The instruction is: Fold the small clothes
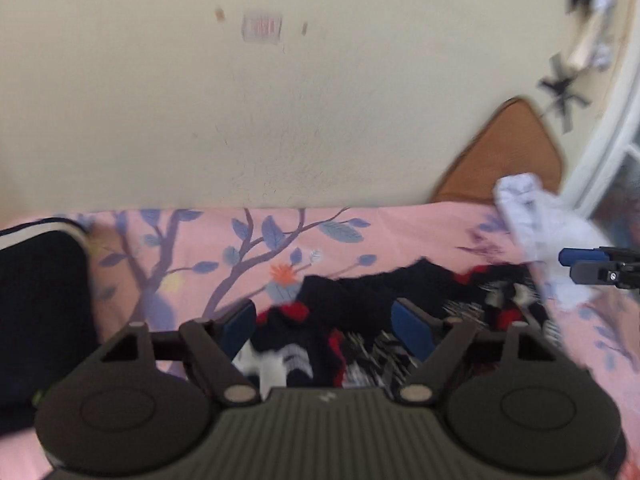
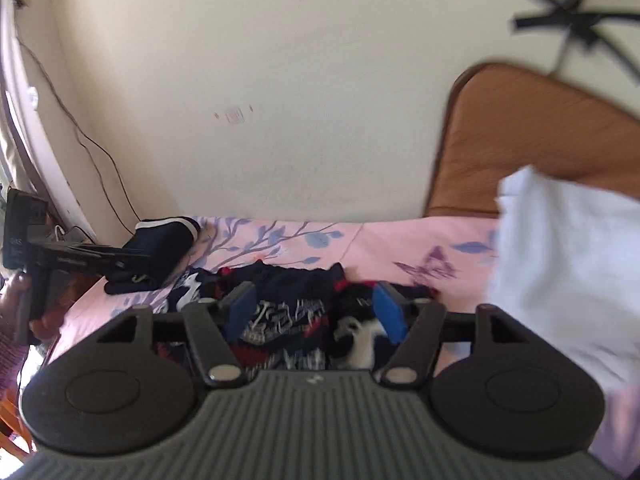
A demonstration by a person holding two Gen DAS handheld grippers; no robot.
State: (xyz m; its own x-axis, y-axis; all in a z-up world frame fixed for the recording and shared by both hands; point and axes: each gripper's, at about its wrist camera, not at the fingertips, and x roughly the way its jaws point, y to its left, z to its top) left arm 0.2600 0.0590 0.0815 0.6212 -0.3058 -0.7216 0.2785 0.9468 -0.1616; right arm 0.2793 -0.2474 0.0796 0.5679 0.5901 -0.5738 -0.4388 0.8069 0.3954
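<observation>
A small dark garment (image 1: 360, 304) patterned in black, red and white lies crumpled on a bed covered by a pink sheet (image 1: 200, 240) printed with purple branches and blue leaves. In the left wrist view, the left gripper (image 1: 326, 330) hangs over the near part of this garment with its blue-padded fingers (image 1: 412, 330) spread wide; cloth shows in the gap between them, but the pads do not press on it. In the right wrist view, the right gripper (image 2: 314, 312) hangs over the same garment, its fingers (image 2: 388, 312) likewise well apart and closed on nothing, with the patterned fabric visible beneath the gap. A white cloth (image 2: 560, 272) lies bunched at the right side of the bed, just beside the dark garment, and a brown cushion (image 2: 540, 140) leans against the cream wall (image 2: 280, 80) behind it. At the left end of the bed a folded dark piece with a white stripe (image 2: 168, 240) rests near the wall, well apart from the patterned garment. Both views are blurred, so the garment's exact shape and kind cannot be told.
</observation>
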